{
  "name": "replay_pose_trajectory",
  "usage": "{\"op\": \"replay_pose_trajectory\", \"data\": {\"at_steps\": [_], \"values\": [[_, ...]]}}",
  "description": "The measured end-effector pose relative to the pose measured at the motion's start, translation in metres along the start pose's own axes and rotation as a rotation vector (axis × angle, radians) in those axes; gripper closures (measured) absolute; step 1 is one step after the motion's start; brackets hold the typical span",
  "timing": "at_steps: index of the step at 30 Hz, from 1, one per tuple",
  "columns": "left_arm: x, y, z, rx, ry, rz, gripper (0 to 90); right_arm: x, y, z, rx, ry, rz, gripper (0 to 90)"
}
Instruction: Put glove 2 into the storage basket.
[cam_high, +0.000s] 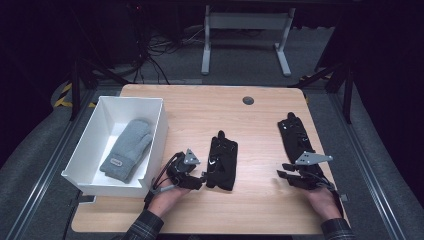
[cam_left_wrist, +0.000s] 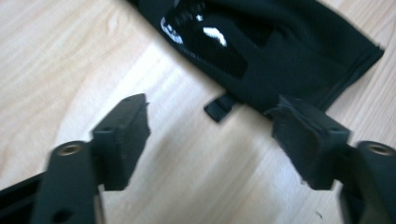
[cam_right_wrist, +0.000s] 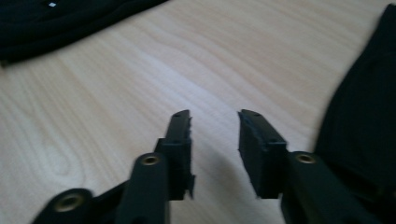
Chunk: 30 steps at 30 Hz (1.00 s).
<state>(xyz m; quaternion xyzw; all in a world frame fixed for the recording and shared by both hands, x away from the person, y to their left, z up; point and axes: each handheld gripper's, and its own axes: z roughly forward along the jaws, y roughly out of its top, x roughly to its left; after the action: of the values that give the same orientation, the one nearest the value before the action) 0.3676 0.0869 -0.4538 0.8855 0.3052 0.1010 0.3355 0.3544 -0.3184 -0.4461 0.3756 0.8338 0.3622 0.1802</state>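
Observation:
A black glove (cam_high: 222, 159) (cam_left_wrist: 261, 51) lies flat at the middle of the wooden table (cam_high: 260, 210), fingers pointing away. My left gripper (cam_high: 198, 177) (cam_left_wrist: 210, 105) sits low just left of its cuff, open, with bare wood and the glove's small tab between the jaws. A second black glove (cam_high: 296, 137) (cam_right_wrist: 364, 116) lies at the right. My right gripper (cam_high: 281, 170) (cam_right_wrist: 215, 114) rests over that glove's near end, pointing left, open with a narrow gap and nothing in it. The middle glove (cam_right_wrist: 56, 18) shows at the top left of the right gripper view.
A white box (cam_high: 155, 107) stands at the table's left edge with a grey knitted mitten (cam_high: 127, 149) inside. A round cable hole (cam_high: 248, 100) is near the far edge. Beyond the table stand a white desk frame (cam_high: 245, 30) and loose cables on the floor.

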Motion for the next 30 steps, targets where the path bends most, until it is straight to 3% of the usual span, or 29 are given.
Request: {"op": "replay_pose_trajectory", "data": {"at_steps": [1, 5, 10, 11, 14, 20, 22, 26, 30], "values": [[0.0, 0.0, 0.0, 0.0, 0.0, 0.0, 23.9, 0.0, 0.0, 0.0, 0.0, 0.0, 0.0, 71.2], [-0.005, -0.006, 0.0, 0.029, -0.018, 0.016, 16.7, -0.015, 0.007, 0.0, 0.006, -0.04, 0.016, 89.2], [-0.013, -0.011, 0.006, 0.08, -0.028, 0.062, 9.4, -0.036, 0.01, -0.004, 0.0, -0.094, 0.058, 90.0], [-0.013, -0.011, 0.007, 0.084, -0.046, 0.065, 7.3, -0.04, 0.01, -0.004, 0.001, -0.099, 0.066, 90.0], [-0.014, -0.013, 0.007, 0.074, -0.048, 0.077, 4.9, -0.051, 0.008, -0.003, 0.013, -0.125, 0.085, 90.0], [-0.009, -0.026, 0.009, -0.028, -0.076, 0.093, 0.1, -0.06, 0.006, 0.007, 0.065, -0.154, 0.084, 90.0], [-0.008, -0.027, 0.009, -0.035, -0.078, 0.094, 0.1, -0.061, 0.004, 0.013, 0.104, -0.156, 0.08, 90.0], [-0.008, -0.027, 0.01, -0.037, -0.079, 0.095, 0.0, -0.06, 0.003, 0.012, 0.101, -0.148, 0.086, 90.0], [-0.008, -0.027, 0.01, -0.037, -0.081, 0.095, 0.0, -0.054, 0.003, 0.012, 0.104, -0.107, 0.074, 90.0]]}}
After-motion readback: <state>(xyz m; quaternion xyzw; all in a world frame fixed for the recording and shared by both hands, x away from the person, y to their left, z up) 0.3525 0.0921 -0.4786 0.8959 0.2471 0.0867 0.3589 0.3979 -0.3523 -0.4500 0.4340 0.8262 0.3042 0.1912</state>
